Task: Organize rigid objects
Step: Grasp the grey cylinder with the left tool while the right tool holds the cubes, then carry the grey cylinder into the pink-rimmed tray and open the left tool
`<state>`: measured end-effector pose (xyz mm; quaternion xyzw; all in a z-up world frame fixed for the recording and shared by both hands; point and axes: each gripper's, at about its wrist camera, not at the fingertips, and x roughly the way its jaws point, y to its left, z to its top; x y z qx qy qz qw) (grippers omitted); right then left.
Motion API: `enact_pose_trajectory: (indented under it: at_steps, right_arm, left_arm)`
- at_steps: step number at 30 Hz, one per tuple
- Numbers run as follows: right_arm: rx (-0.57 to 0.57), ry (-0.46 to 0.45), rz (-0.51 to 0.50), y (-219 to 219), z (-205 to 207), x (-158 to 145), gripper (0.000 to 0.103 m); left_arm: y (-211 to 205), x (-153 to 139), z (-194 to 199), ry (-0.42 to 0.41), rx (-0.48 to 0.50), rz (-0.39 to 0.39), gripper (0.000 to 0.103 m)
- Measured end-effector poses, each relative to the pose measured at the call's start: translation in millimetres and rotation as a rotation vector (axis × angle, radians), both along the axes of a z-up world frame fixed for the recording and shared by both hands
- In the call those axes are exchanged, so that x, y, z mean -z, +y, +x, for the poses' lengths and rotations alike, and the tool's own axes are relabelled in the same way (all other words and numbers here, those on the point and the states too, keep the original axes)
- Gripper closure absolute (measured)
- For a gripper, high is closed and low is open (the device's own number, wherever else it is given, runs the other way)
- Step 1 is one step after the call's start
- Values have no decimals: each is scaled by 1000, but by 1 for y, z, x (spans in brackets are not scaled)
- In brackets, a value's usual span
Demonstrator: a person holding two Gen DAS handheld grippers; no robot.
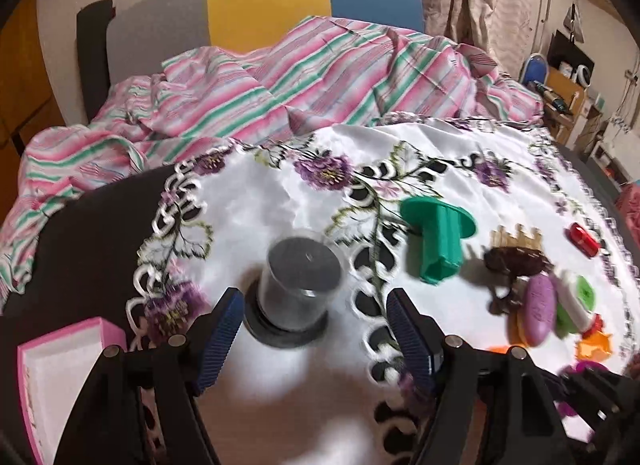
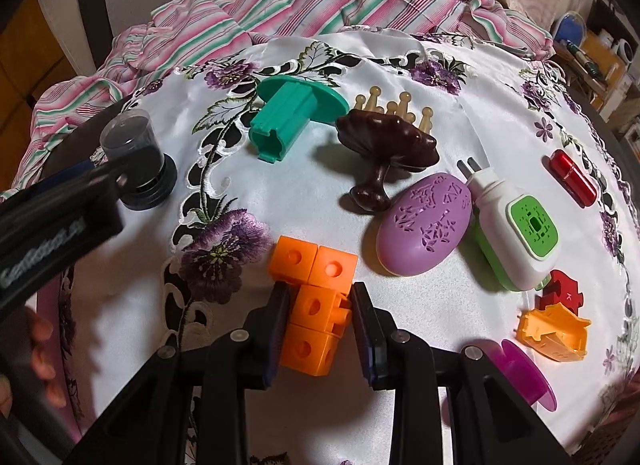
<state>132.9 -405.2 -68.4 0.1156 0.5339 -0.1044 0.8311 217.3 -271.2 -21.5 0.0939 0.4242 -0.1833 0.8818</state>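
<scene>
Left wrist view: the left hand-held gripper [image 1: 314, 339] has its jaws spread wide with nothing pinched. Just ahead of them, a little to the left fingertip's side, stands a small clear jar [image 1: 298, 279] upside down on its black lid. It is full of something dark. It looks hard, smooth and a bit slippery, so the best place to hold it is around the round side, low down near the lid. It may be a bit heavy for its size. Down to the left of the gripper is a pink box [image 1: 64, 377] with a white inside, open, and nothing shows in the part I can see. Ahead and to the right lies a green plastic piece [image 1: 436, 243] on the white flowered cloth [image 1: 256, 205] that covers the surface.

Right wrist view: the right hand-held gripper [image 2: 320, 317] is pinching a bunch of orange blocks [image 2: 316, 301] stuck together. They are hard and light, and the flat sides give a good hold, but the blocks could snap apart. Ahead of it lie a dark brown wooden comb [image 2: 388, 145], a purple soap case [image 2: 424, 223], a white and green plug-in [image 2: 516, 237] and a red tube [image 2: 572, 177].
</scene>
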Motion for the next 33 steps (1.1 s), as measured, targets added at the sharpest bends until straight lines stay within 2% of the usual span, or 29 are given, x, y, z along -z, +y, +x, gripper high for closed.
enact_pose_trajectory:
  at_steps: [2,4,6,7,11,16,20,33]
  right_arm:
    - [-1,0,-1,0,0,0,71]
    - [-1,-1,-1,0,0,0,71]
    - [0,-2,-1,0,0,0,71]
    - [0,-3,-1,0,0,1,71]
    - [-3,-6,1,0,1,0,71]
    - [-14,-19,23,1,1,-1,72]
    - [-30,-39,62,4,1,-2,72]
    - [-109,-124,28,21,-1,-18,72]
  left_arm:
    - [-4,4,8,-8,-7,32,29]
    - [-6,8,12,-17,-13,59,35]
    - [-7,13,17,0,-2,67,56]
    - [-5,16,19,11,-5,72,58]
    - [8,13,15,25,-5,-1,59]
    - [20,10,4,34,-2,-17,59]
    - [36,3,-8,49,-17,-72,59]
    - [94,-33,-67,6,-42,-215,59]
